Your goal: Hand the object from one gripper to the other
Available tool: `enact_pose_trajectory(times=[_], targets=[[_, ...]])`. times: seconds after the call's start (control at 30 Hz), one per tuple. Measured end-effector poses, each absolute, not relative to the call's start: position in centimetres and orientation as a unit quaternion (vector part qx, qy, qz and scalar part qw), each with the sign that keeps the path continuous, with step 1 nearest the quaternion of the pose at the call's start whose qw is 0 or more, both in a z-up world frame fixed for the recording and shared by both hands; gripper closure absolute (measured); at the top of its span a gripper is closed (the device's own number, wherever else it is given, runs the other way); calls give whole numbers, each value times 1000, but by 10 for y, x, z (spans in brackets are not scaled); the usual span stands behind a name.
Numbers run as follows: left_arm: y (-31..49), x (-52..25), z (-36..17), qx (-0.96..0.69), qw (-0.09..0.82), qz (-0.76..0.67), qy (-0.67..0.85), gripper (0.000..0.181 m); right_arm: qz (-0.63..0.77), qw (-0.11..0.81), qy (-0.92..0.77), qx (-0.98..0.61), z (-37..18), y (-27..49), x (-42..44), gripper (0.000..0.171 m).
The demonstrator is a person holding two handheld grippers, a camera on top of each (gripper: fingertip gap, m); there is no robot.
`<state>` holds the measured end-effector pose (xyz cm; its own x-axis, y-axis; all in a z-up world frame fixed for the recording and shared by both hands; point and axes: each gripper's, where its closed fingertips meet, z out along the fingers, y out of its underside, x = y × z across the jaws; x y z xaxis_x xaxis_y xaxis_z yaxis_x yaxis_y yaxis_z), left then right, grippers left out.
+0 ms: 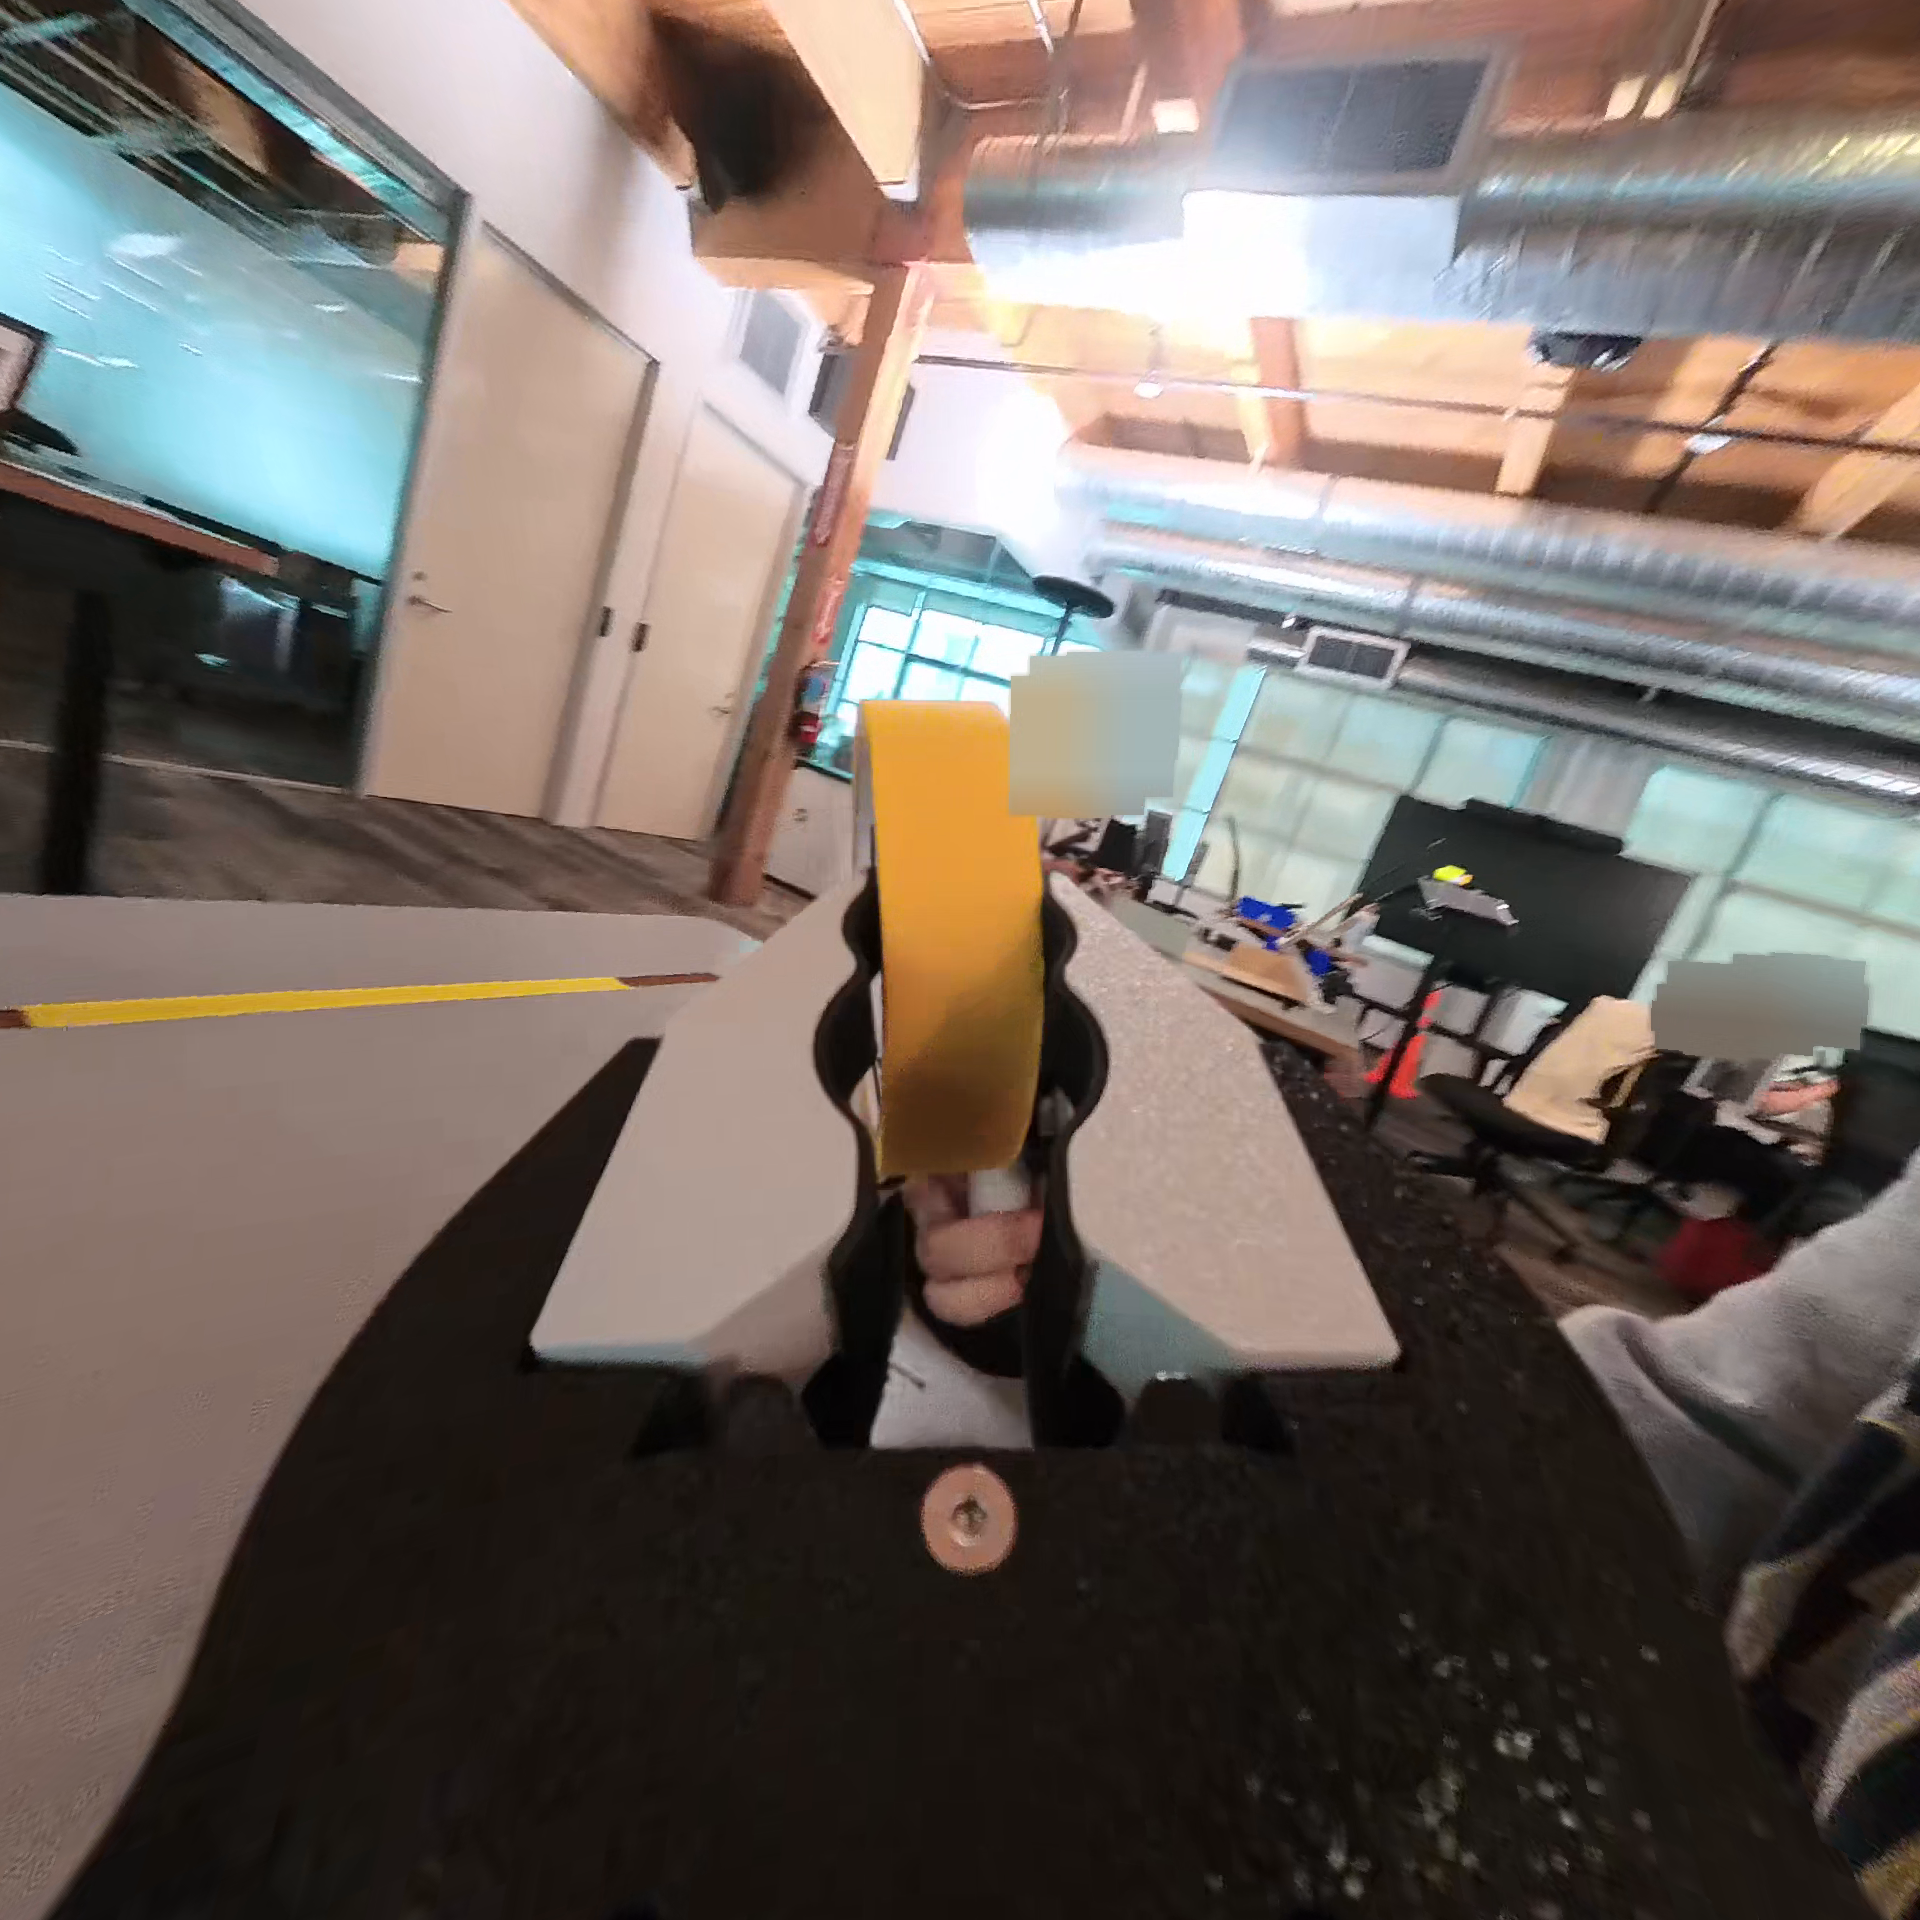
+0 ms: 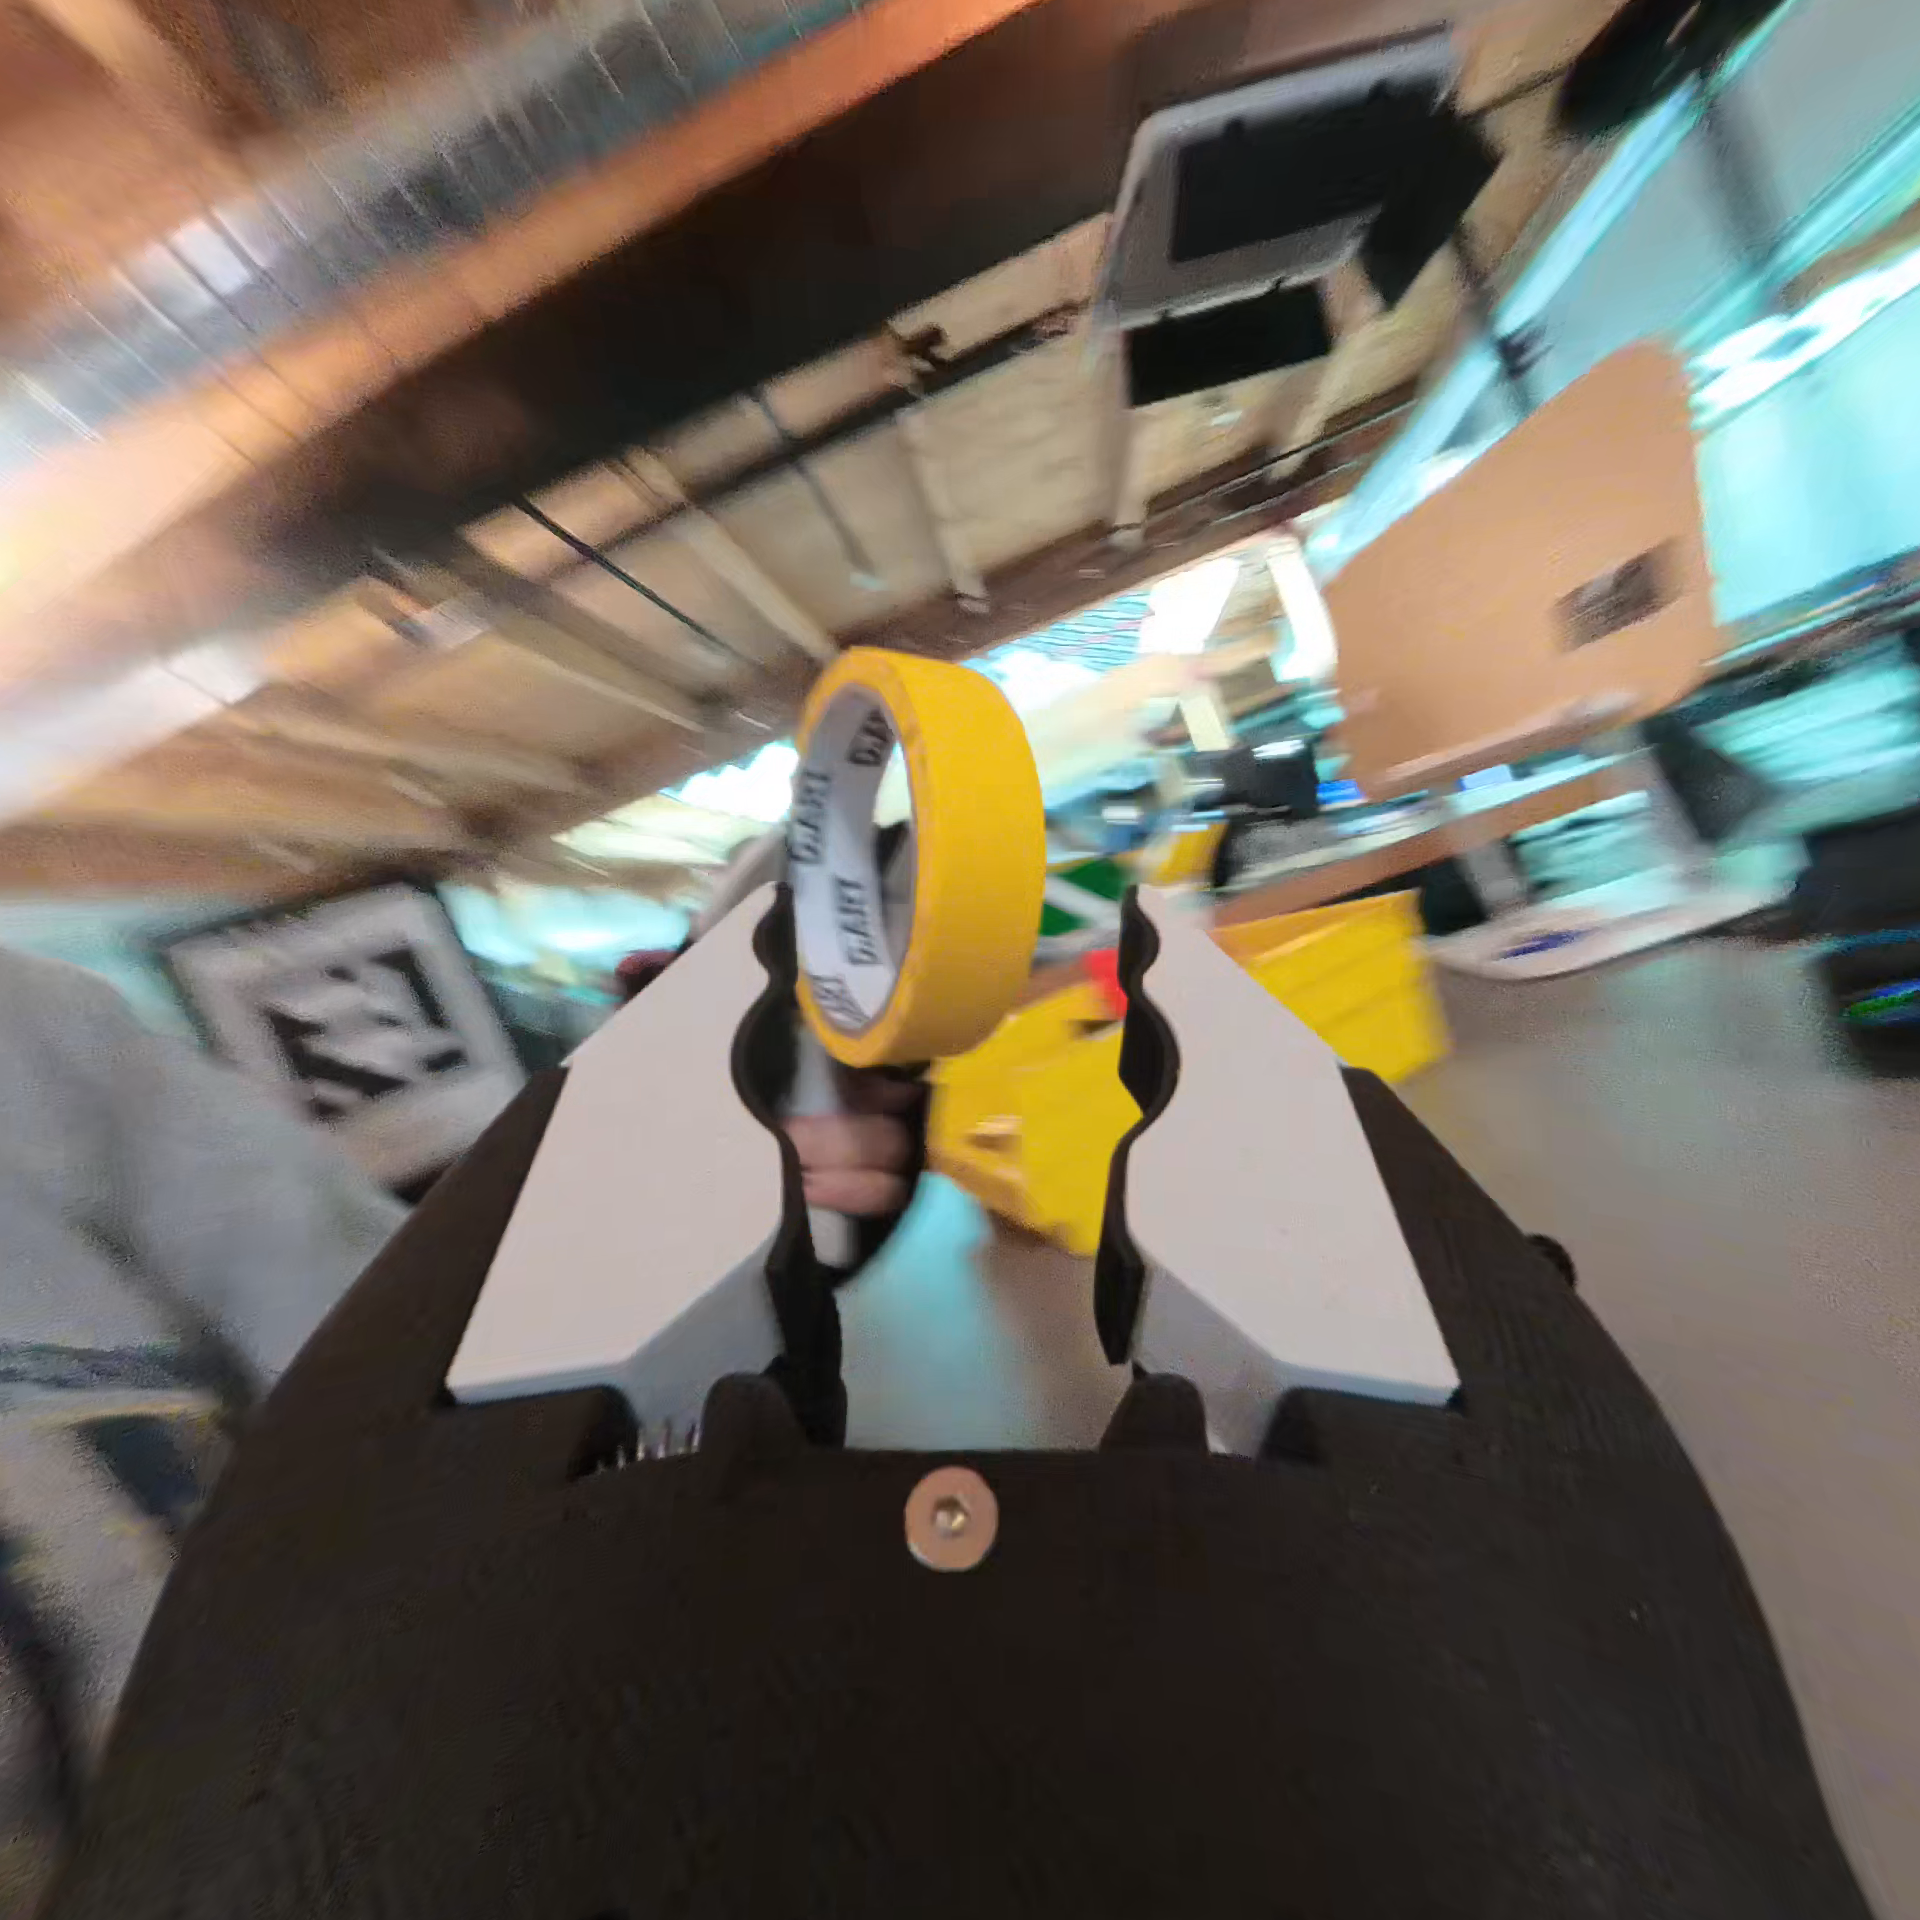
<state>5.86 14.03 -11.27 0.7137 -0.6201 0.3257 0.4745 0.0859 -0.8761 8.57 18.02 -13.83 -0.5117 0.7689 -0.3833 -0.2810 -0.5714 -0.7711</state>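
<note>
A roll of yellow tape [image 1: 956,935] stands edge-on between the fingers of my left gripper [image 1: 956,904]. Both black pads press on its sides, so the left gripper is shut on it. In the right wrist view the same tape roll [image 2: 966,862] shows its white core and sits between the fingers of my right gripper [image 2: 951,899]. Those jaws stand wide apart, with a clear gap on the right side of the roll. A person's hand [image 2: 847,1153] on a grey handle shows behind the roll; a hand [image 1: 977,1268] also shows through the left gripper's gap.
A grey table [image 1: 260,1195] with a yellow stripe lies to the left. A grey sleeve [image 1: 1766,1351] is at the right. Yellow bins [image 2: 1340,987] and a black-and-white marker board [image 2: 343,997] stand behind. Office chairs [image 1: 1507,1122] and desks fill the room's far side.
</note>
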Motion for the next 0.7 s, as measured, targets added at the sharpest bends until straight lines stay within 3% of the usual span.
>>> enact_pose_trajectory(times=[0.1,0.23,0.37,0.53,0.7], targets=[[144,64,-120,-547,729,-407,57,155,863,207,-309,-341,-138,169,89,110],[145,73,-125,-530,725,-437,59,155,860,160,-352,-334,-145,149,86,120],[148,74,-127,-533,721,-440,57,155,835,217,-360,-356,-150,155,81,147],[162,66,-141,-582,700,-415,20,152,794,284,-380,-381,-154,165,78,149],[170,38,-154,-591,698,-398,-70,117,698,416,-408,-416,-161,185,74,149]])
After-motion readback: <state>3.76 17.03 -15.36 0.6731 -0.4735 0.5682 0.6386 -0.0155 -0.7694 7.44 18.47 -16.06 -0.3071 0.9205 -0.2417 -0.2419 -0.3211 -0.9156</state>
